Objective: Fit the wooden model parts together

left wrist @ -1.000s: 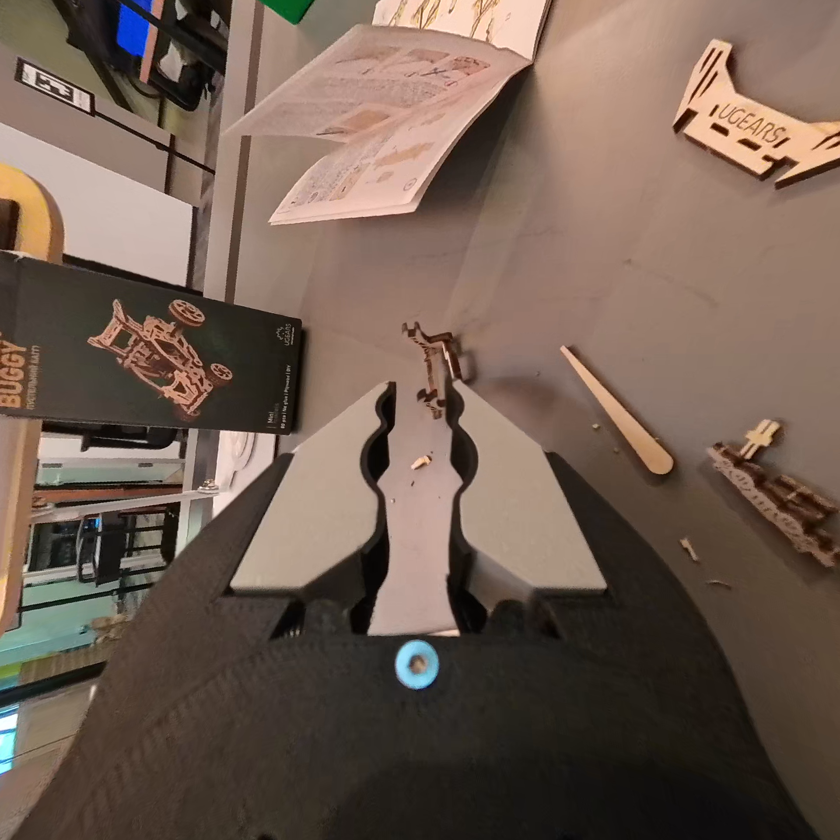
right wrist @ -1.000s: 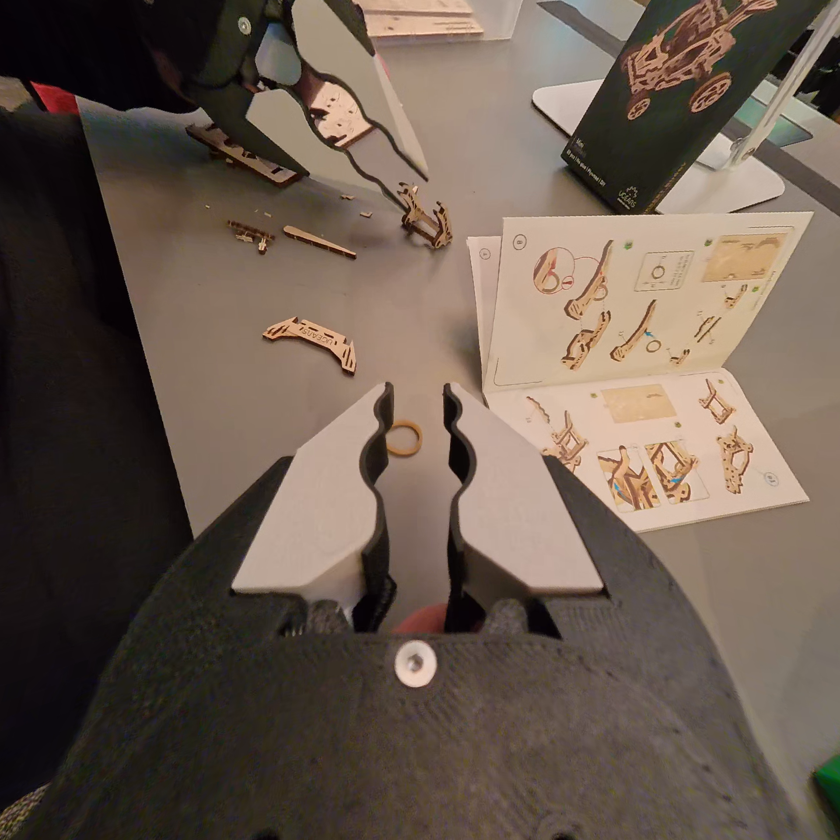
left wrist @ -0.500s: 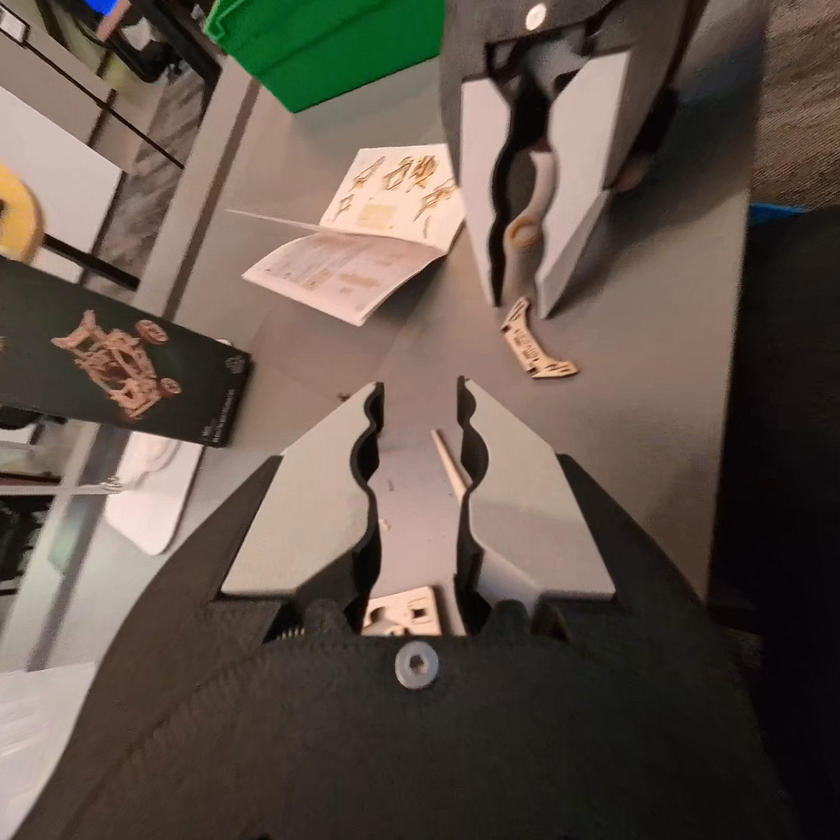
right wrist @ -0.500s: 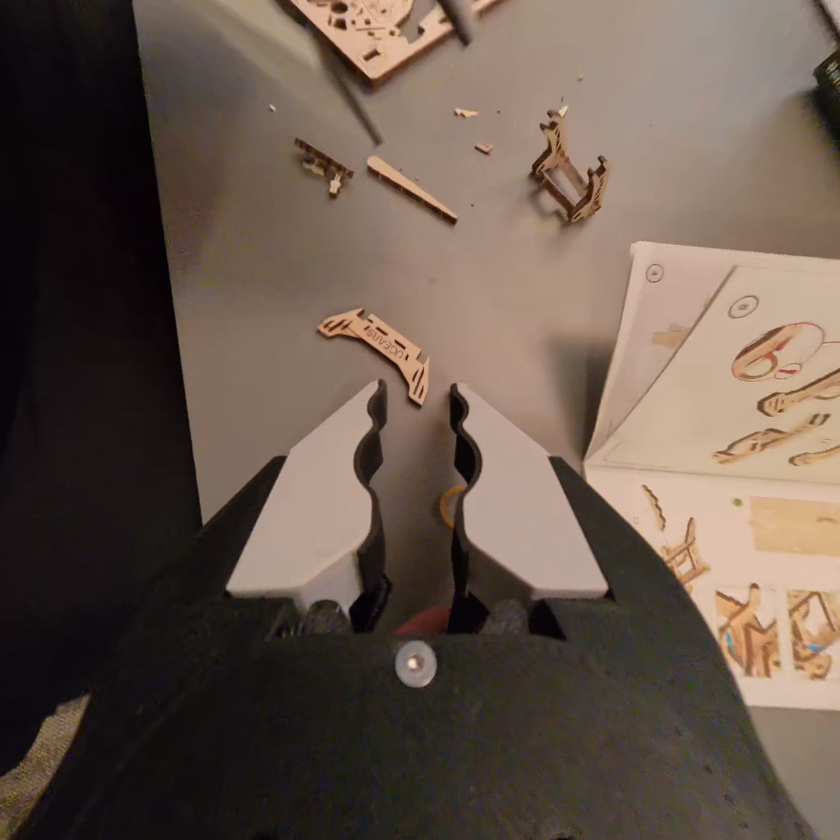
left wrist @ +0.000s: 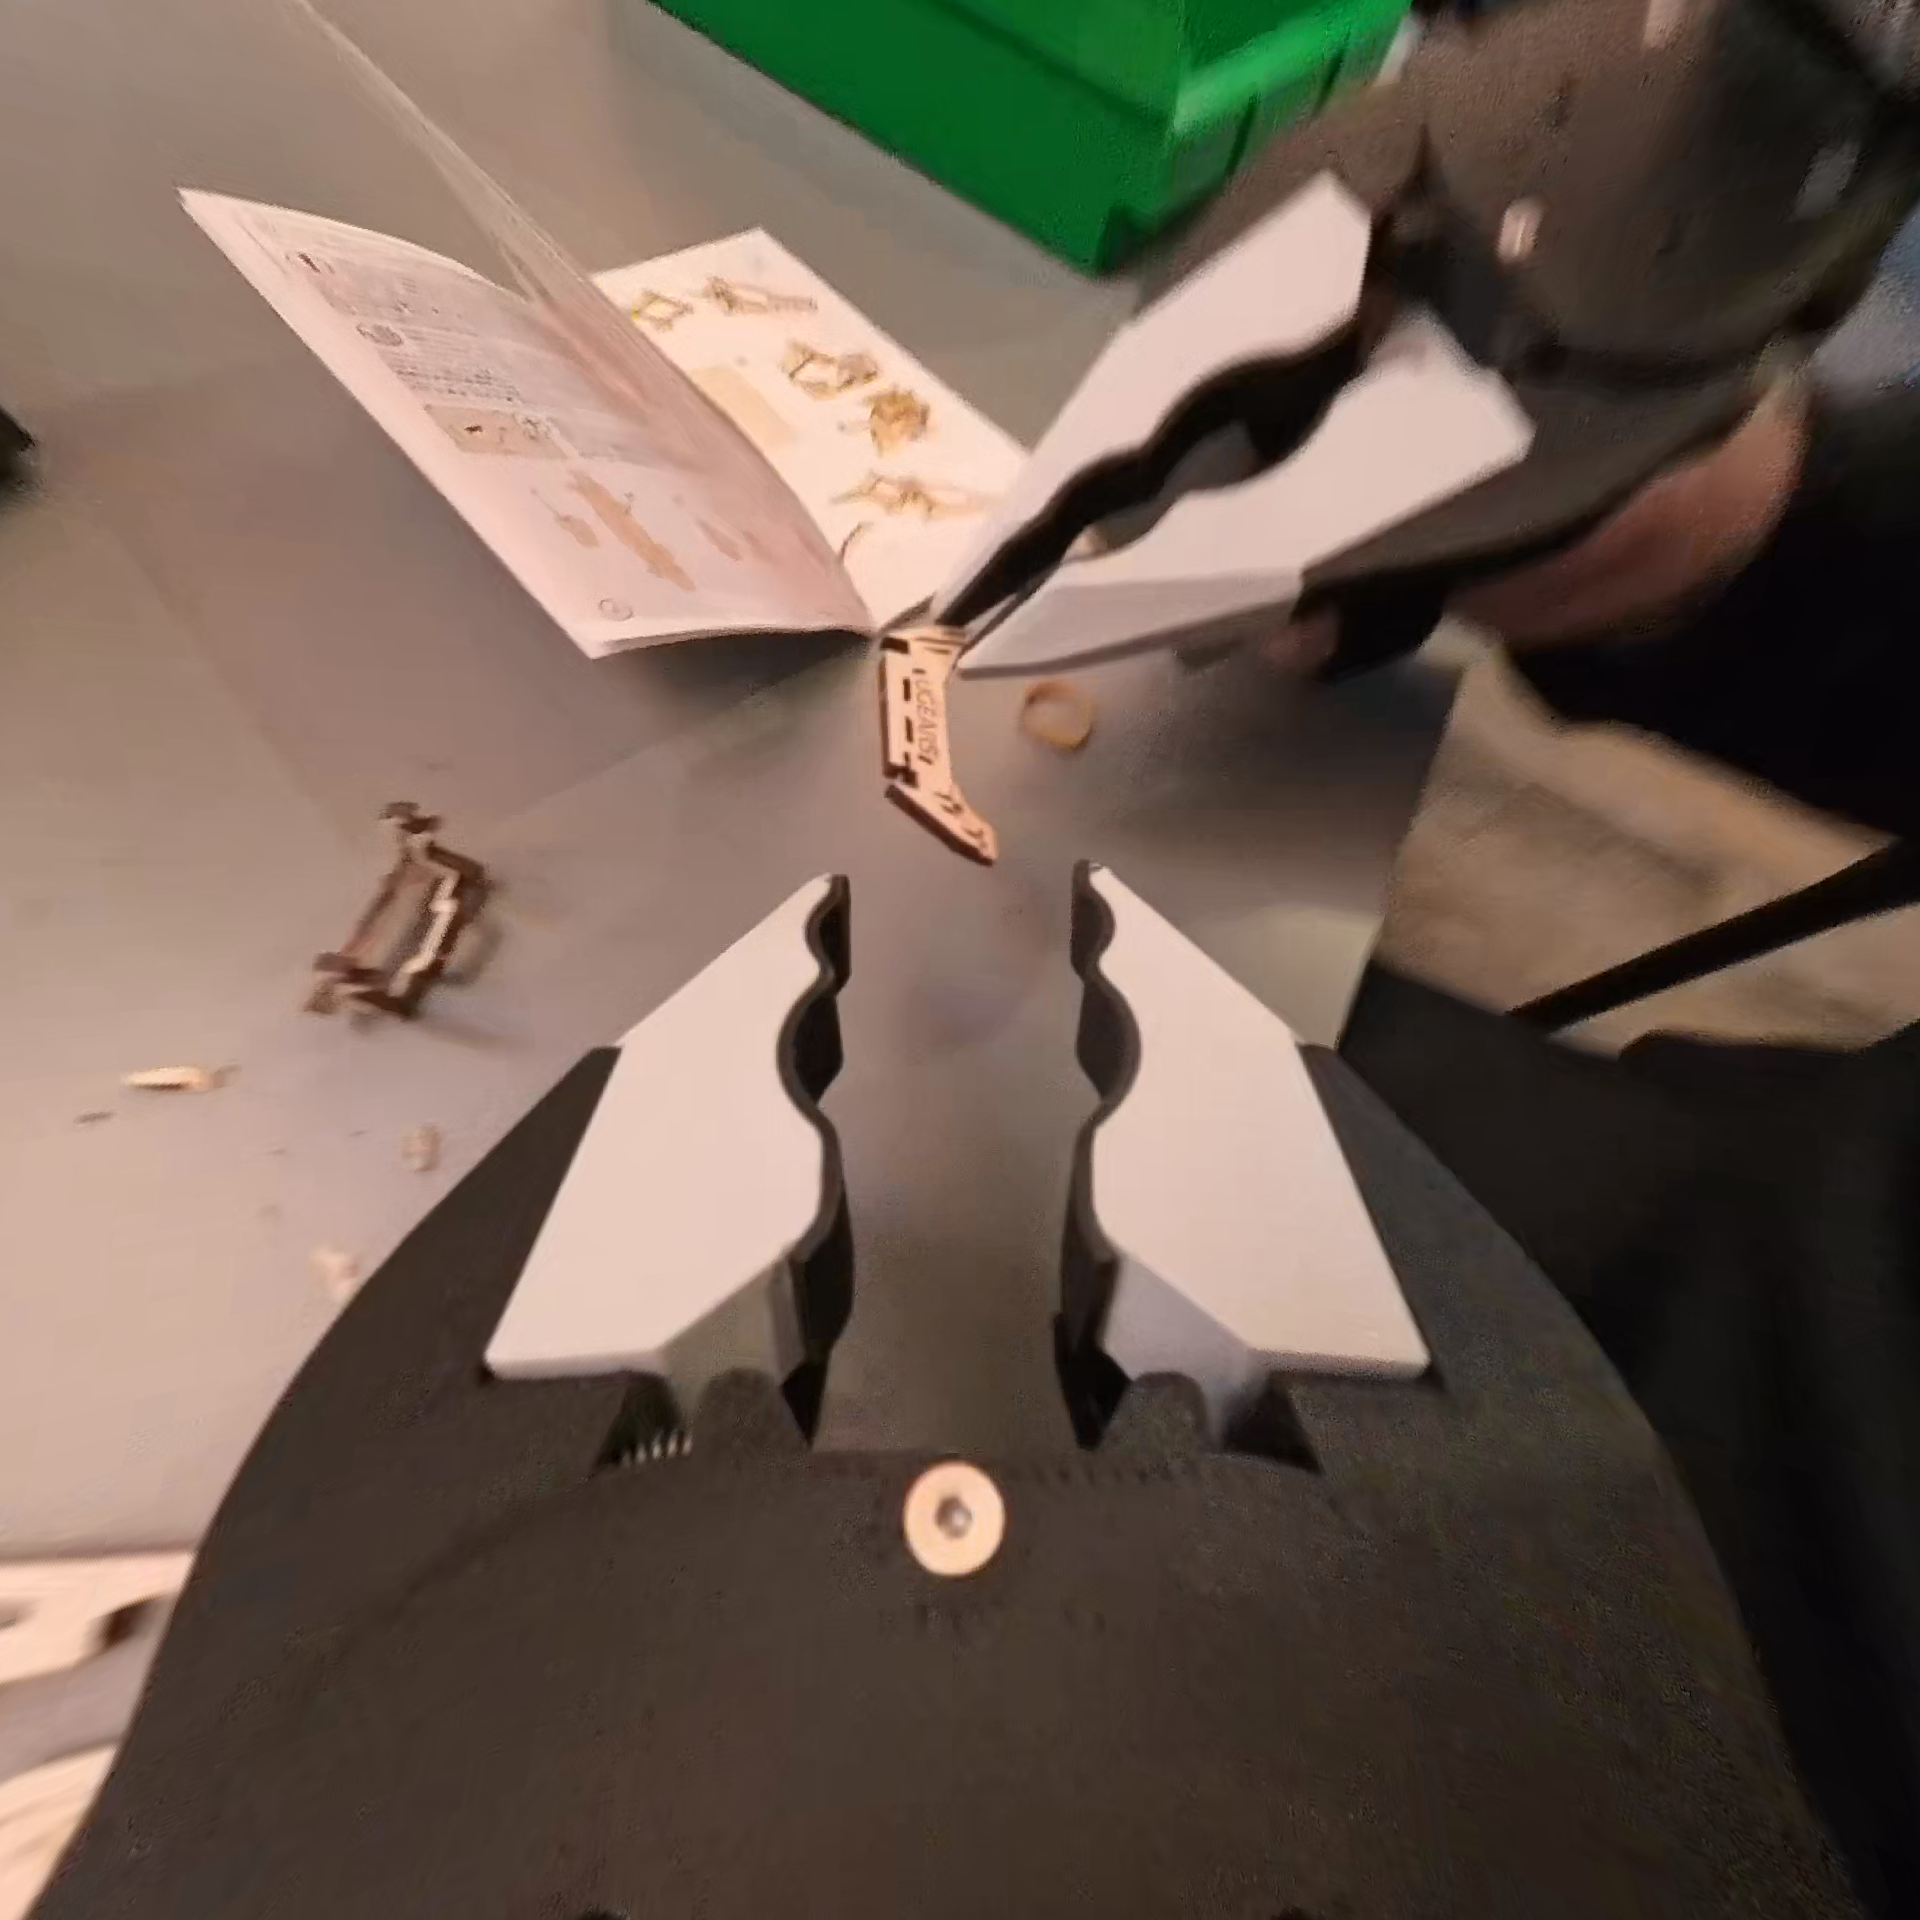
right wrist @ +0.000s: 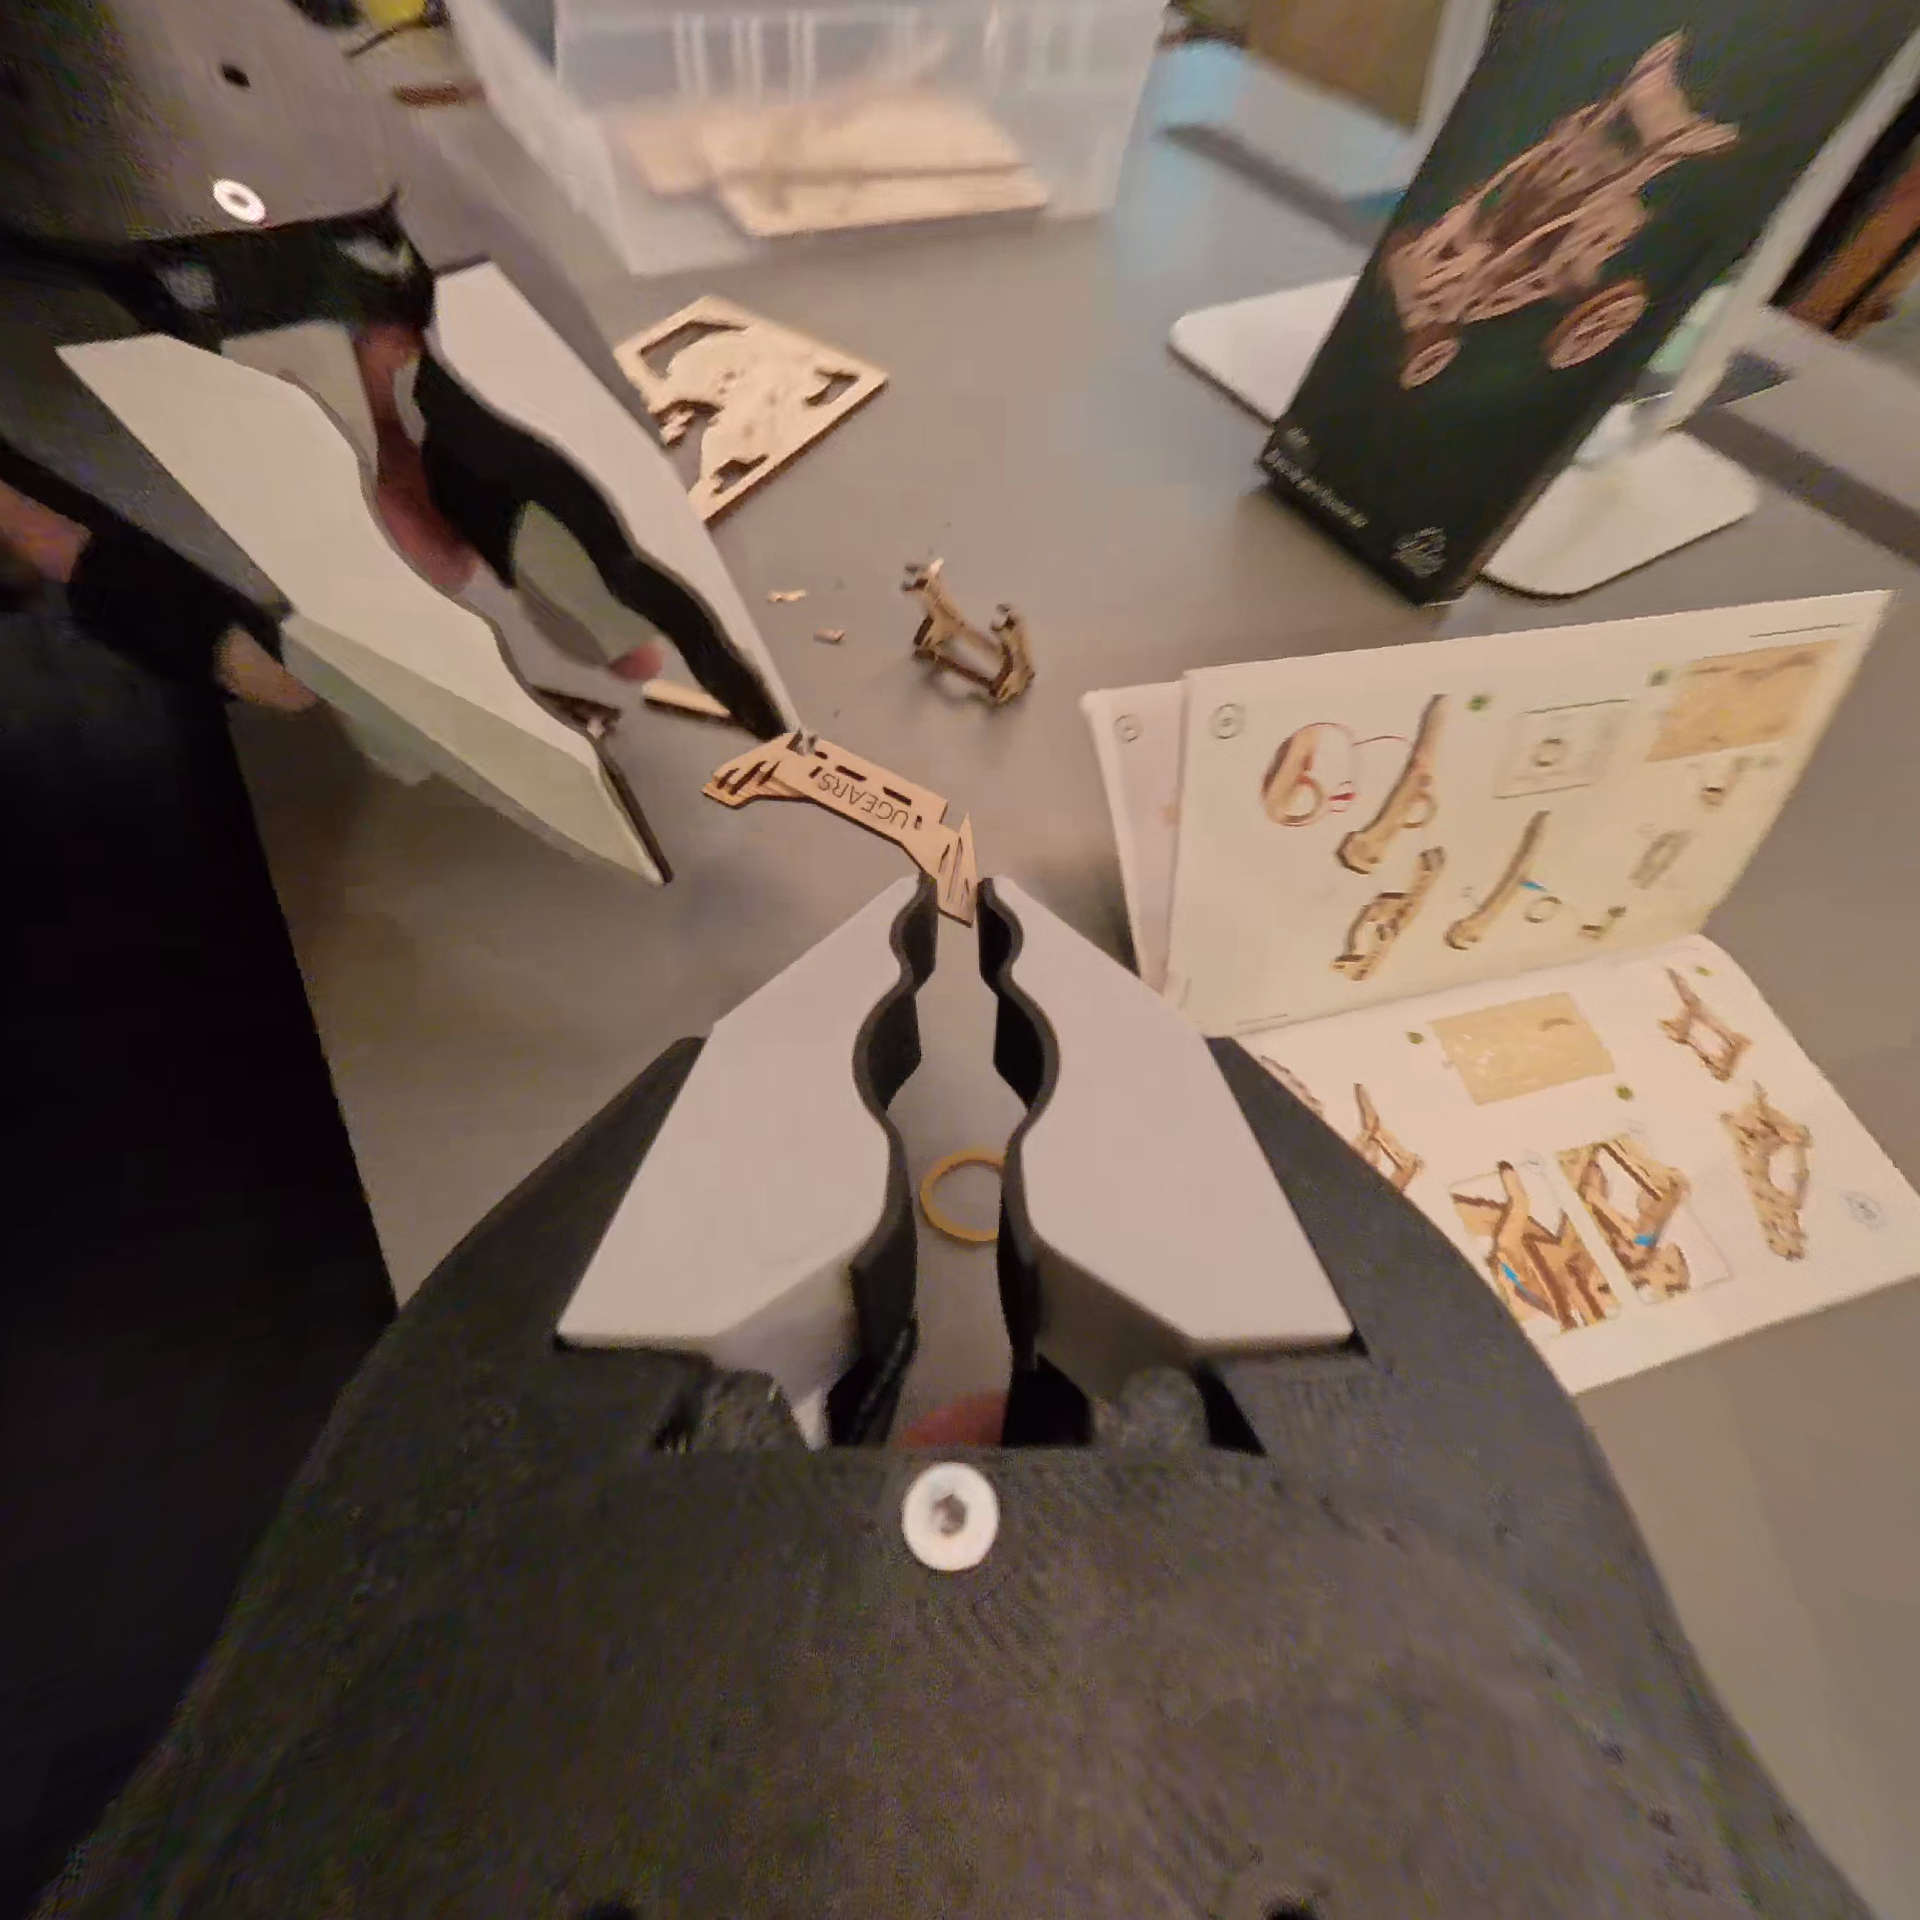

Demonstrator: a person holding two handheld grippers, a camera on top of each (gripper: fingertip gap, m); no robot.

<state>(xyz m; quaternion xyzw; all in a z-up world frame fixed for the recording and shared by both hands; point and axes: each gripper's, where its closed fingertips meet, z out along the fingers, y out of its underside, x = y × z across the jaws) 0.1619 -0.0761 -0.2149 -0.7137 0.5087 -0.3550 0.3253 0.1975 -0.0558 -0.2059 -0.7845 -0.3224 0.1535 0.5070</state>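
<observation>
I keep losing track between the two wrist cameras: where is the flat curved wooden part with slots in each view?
Left wrist view: flat curved wooden part sits centre, above the left gripper, its far end at the right gripper's tips.
Right wrist view: same part sits centre, near end between the right gripper's fingertips.
Shared landmark: open instruction booklet.

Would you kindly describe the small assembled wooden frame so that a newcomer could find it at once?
Start at the open instruction booklet on the grey table. Just beyond its left corner stands the small wooden frame. Unlike the flat cut-out pieces nearby, it stands upright, built from several joined parts.
</observation>
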